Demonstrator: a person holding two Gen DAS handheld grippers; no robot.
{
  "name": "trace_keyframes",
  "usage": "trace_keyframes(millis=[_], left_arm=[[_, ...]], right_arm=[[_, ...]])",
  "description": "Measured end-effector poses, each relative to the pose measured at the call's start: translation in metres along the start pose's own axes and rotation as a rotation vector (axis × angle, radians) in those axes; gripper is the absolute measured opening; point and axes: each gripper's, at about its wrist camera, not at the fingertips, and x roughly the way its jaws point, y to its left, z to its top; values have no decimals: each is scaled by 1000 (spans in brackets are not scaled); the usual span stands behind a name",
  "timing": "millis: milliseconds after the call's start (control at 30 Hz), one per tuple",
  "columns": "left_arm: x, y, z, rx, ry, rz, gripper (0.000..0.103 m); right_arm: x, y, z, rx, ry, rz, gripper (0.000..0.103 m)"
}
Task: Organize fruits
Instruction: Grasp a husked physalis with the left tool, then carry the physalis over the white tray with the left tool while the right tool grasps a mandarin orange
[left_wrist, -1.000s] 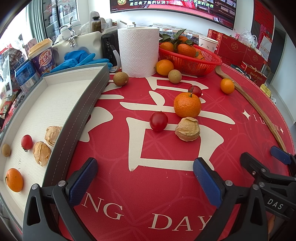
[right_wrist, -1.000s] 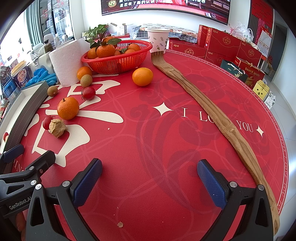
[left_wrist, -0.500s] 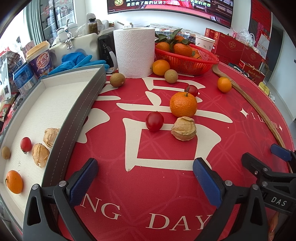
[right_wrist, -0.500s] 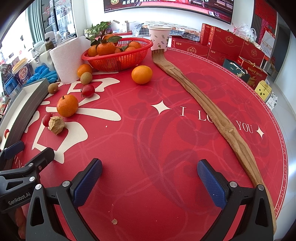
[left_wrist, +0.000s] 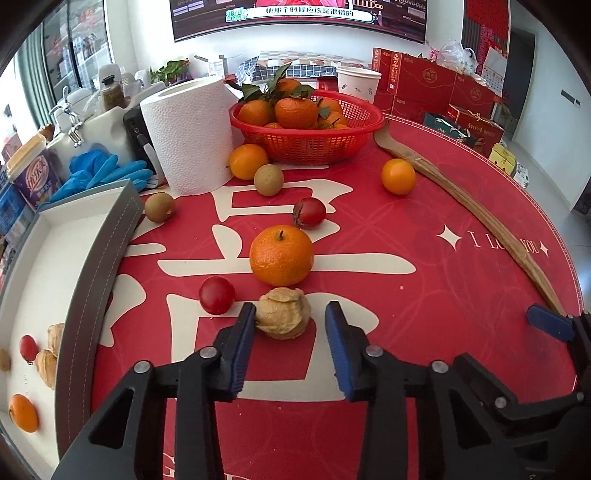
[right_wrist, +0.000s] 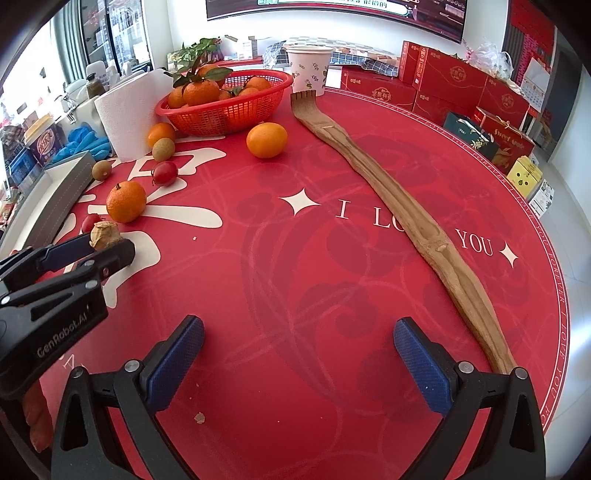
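A papery husked physalis (left_wrist: 282, 314) lies on the red mat between the jaws of my left gripper (left_wrist: 290, 310), which are closing. The left pad touches the husk and a gap remains at the right pad. Just behind it are a mandarin (left_wrist: 281, 254) and a cherry tomato (left_wrist: 217, 300). The grey-walled tray (left_wrist: 96, 266) on the left holds a tomato (left_wrist: 27, 347), physalis husks (left_wrist: 48, 363) and a small orange (left_wrist: 23, 412). My right gripper (right_wrist: 299, 326) hovers open over bare mat with nothing between its fingers, to the right of the left gripper (right_wrist: 92, 251).
Further back lie a second tomato (left_wrist: 309, 213), two brown fruits (left_wrist: 269, 180), loose oranges (left_wrist: 398, 176), a red basket (left_wrist: 306, 147) of mandarins and a paper towel roll (left_wrist: 188, 136). A long wooden back scratcher (right_wrist: 406, 218) crosses the mat's right side. Blue gloves (left_wrist: 99, 171) sit behind the tray.
My left gripper has moved forward to the physalis, and its wide-open jaws have narrowed around it. The right gripper has stayed where it was, open.
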Motion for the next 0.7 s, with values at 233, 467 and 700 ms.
trace_keyframes(millis=[233,467,700], left_arm=[[-10,14,-10,-25,-20,-24,30],[-48,53,-10,-108,-146,8,30],[-60,108,-3,-226,-201,64,30]], right_arm=[[0,0,-2,4,-16,-5,103],[1,1,-1,14,-34,-12,103],[5,15,7,-4,-28,2,103]])
